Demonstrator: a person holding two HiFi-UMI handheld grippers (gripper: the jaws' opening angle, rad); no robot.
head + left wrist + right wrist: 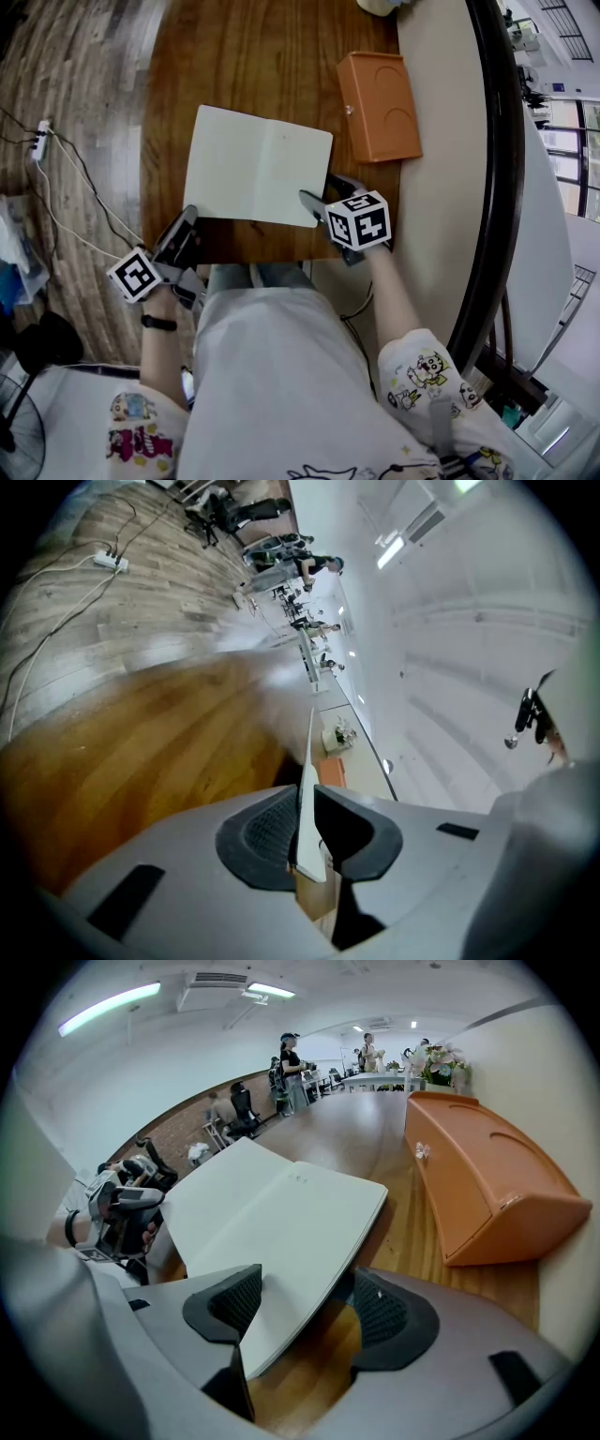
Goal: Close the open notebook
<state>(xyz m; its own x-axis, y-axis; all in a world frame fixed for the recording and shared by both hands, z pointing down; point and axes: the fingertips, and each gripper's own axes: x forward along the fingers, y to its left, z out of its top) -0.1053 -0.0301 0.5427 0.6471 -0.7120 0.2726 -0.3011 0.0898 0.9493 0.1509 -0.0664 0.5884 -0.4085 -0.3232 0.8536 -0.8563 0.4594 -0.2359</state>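
Clamping left tongs (187,221) pinch the open notebook (258,167) at 7 o'clock; right tongs (322,194) gape astride 5 o'clock; folding not yet begun

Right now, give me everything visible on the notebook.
The notebook lies open on the brown wooden table. Its blank cream pages face up, with a fold down the middle. The orange box sits apart to its right. The left claw is shut on its thin near left edge. The right claw stands open, with the near right corner between its pads.
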